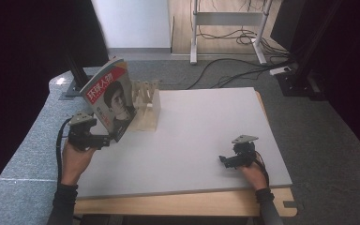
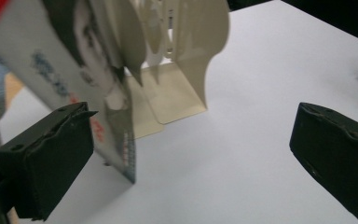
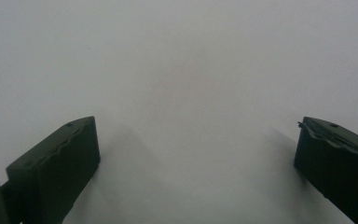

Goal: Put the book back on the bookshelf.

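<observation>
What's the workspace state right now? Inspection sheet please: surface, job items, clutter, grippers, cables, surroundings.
Surface: white board on a wooden table, bare in the middle.
Job items: magazine standing tilted against the cream rack at the far left corner.
Clutter: nothing seen.
Grippers: left gripper open, magazine's lower corner beside its left jaw, not clamped; right gripper open over bare board.
Cables: one trails from each gripper; more on the floor beyond the table.
Surroundings: grey carpet, black curtains, white frame legs.

Grey table top [image 1: 206,136]; cables [image 1: 234,37] on floor; white stand legs [image 1: 194,33].
</observation>
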Motion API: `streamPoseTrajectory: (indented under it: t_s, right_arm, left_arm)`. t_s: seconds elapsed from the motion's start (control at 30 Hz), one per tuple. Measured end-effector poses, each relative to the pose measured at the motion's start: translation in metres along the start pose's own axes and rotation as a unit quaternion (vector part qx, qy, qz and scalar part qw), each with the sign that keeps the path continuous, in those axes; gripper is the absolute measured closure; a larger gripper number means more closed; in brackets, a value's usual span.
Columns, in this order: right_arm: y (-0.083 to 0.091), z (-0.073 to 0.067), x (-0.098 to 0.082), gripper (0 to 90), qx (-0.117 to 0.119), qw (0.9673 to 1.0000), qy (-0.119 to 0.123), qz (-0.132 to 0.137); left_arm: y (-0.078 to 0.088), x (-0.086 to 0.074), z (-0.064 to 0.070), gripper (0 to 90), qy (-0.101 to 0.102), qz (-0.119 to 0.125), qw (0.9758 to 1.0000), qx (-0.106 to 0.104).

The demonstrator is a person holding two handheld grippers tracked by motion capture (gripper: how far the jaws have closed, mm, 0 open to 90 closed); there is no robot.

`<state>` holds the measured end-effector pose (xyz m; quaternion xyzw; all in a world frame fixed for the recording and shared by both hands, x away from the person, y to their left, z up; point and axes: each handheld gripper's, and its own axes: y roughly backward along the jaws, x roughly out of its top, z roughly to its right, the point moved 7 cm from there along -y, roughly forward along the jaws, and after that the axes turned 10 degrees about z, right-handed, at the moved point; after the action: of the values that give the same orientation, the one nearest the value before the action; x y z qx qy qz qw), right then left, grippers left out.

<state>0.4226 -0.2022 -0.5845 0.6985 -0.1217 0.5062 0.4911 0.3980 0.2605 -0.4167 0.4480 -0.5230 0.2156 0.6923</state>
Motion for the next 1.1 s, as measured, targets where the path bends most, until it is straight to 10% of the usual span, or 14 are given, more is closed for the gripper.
streamPoseTrajectory:
  t_s: [1.1]
  right_arm:
    - [0.000,0.000,0.000,0.0,-0.001,1.0000,0.000,0.001]
  left_arm:
    - [-0.089,-0.052,0.076,0.0,-0.045,-0.045,0.9921,-0.108]
